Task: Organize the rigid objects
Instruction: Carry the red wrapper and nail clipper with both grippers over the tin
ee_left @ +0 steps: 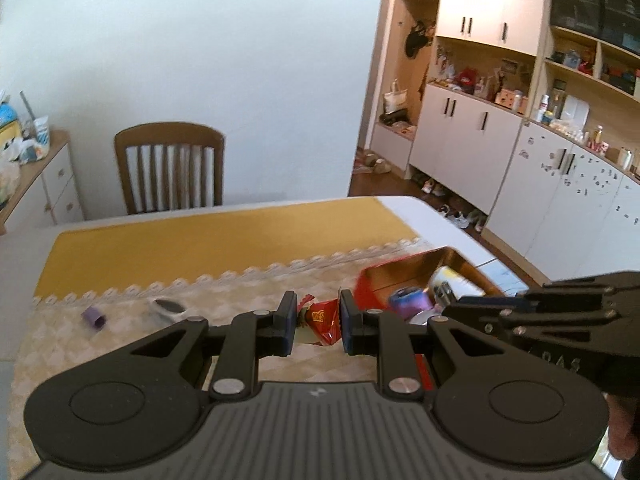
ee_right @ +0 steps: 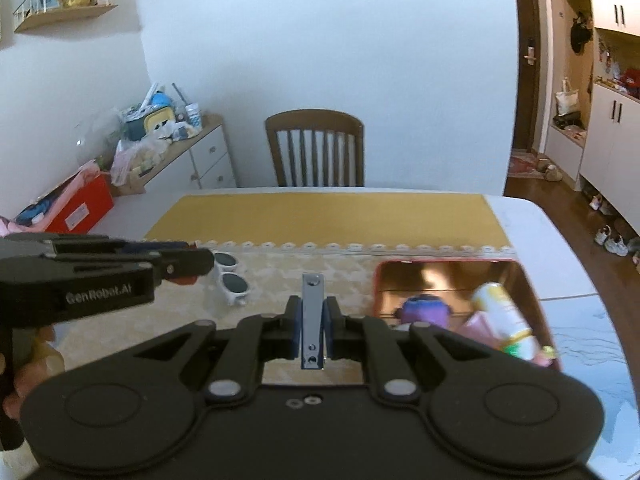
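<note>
- The fingers (ee_right: pixel 332 328) of the right gripper (ee_right: pixel 314 330) were seen clamped on a silver nail clipper (ee_right: pixel 312 320), which was held upright between the blue pads, above the table just left of the tin.
- The left gripper (ee_left: pixel 318 322) was seen with its fingers (ee_left: pixel 286 320) set a little apart around a red snack packet (ee_left: pixel 322 320); whether the pads pressed on it could not be told.
- A table (ee_right: pixel 532 220) covered by a yellow and cream cloth (ee_right: pixel 332 216) was shown beneath both grippers.
- A red tin box (ee_right: pixel 444 268) with a shiny gold inside was seen at the right of the cloth; a purple toy (ee_right: pixel 424 308) and a white tube (ee_right: pixel 506 312) were held in it.
- White sunglasses (ee_right: pixel 232 280) were seen lying on the cloth, left of the clipper.
- A small purple piece (ee_left: pixel 94 317) was seen on the cloth, well left of the packet.
</note>
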Tool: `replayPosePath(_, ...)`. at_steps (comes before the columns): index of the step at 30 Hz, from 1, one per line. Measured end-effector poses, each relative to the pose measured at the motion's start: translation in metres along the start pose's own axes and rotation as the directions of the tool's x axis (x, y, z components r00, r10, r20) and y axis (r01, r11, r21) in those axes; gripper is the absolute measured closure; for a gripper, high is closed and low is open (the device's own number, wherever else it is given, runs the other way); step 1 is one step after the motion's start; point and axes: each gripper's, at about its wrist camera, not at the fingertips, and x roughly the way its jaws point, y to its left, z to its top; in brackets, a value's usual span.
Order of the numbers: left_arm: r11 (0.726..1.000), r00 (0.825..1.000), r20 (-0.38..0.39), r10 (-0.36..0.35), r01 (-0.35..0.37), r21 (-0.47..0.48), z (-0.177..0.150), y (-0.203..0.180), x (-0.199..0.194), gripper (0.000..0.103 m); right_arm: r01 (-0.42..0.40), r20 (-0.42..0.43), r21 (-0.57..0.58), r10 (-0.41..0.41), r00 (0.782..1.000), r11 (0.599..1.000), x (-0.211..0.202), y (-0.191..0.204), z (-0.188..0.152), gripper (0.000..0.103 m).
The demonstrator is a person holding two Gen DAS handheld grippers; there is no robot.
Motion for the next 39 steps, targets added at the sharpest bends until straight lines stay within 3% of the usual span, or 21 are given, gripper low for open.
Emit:
replayPosePath(10, 0.998, 0.998, -0.041, -0.052, 0.053, 0.024, 0.017, -0.069, 0.04, 0.082, 0.038, -0.007, 0.032, -0.038, 0.999, 0.999, -0.018, -0.071, -0.012, 0.093)
replayPosePath(19, 0.997, 0.991, -0.122, -0.064, 0.068, 0.029, 0.026, -0.114, 0.098, 0.082, 0.05, -0.044, 0.046, -0.048, 0.998, 0.998, -0.012, -0.124, -0.025, 0.093)
replayPosePath(27, 0.998, 0.98, -0.19, -0.055, 0.062, 0.032, 0.035, -0.138, 0.148, 0.082, 0.025, -0.074, 0.036, -0.022, 0.997, 0.999, 0.009, -0.142, -0.029, 0.093)
replayPosePath(39, 0.995, 0.961, -0.275, 0.023, 0.004, 0.097, 0.033, -0.156, 0.21, 0.082, 0.026, -0.131, 0.013, -0.024, 0.991, 1.0, 0.037, -0.168, -0.031, 0.093)
